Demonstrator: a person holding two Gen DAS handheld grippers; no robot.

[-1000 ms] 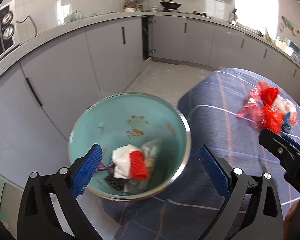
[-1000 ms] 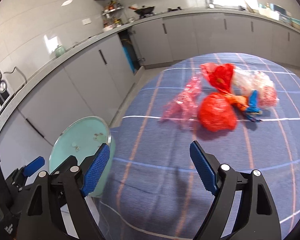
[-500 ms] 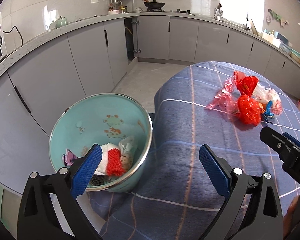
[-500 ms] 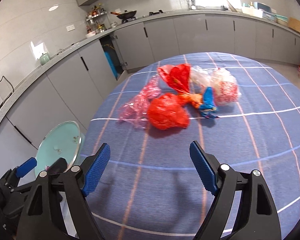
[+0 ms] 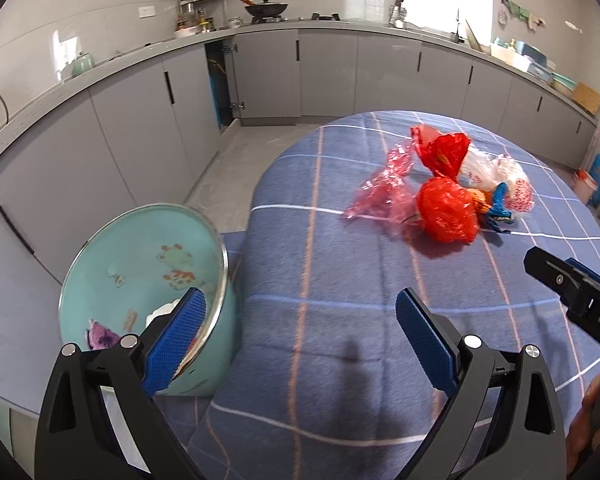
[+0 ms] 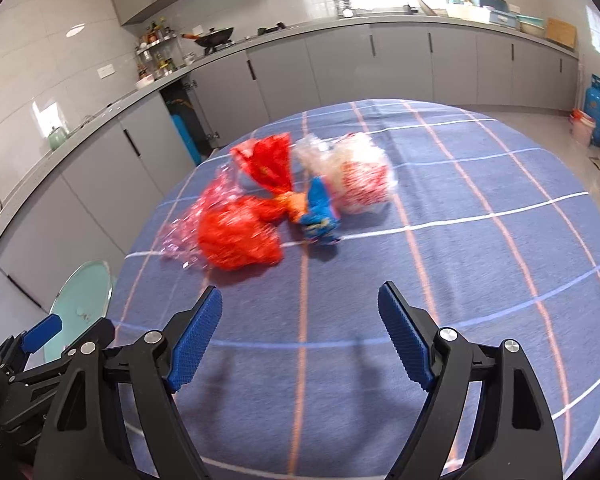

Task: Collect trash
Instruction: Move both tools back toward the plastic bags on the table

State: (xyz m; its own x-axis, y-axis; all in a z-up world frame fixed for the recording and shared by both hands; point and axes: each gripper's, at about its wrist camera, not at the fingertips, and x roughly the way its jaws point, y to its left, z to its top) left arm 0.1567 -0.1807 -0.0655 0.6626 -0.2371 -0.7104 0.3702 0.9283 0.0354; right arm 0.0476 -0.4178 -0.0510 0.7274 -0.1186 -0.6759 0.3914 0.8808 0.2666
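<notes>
A pile of trash lies on the blue checked tablecloth [image 6: 480, 280]: a crumpled red bag [image 6: 236, 236], a pink clear wrapper [image 5: 380, 192], a red foil wrapper [image 6: 270, 160], a blue wrapper [image 6: 320, 208] and a white-and-red bag [image 6: 360, 180]. A teal bin [image 5: 140, 276] with a metal rim stands beside the table at the left, with several bits of trash inside. My left gripper [image 5: 300, 334] is open and empty over the table edge next to the bin. My right gripper [image 6: 300, 340] is open and empty, short of the pile.
Grey cabinets [image 5: 328, 76] and a counter run along the far walls, with a wok [image 5: 266, 8] on the stove. One cabinet door [image 5: 218, 84] stands ajar. A blue gas cylinder [image 6: 598, 110] stands on the floor at the right.
Both grippers have swung right, away from the bin and toward the trash pile. The pile now sits nearer the middle of both views. Both stay open and empty.
</notes>
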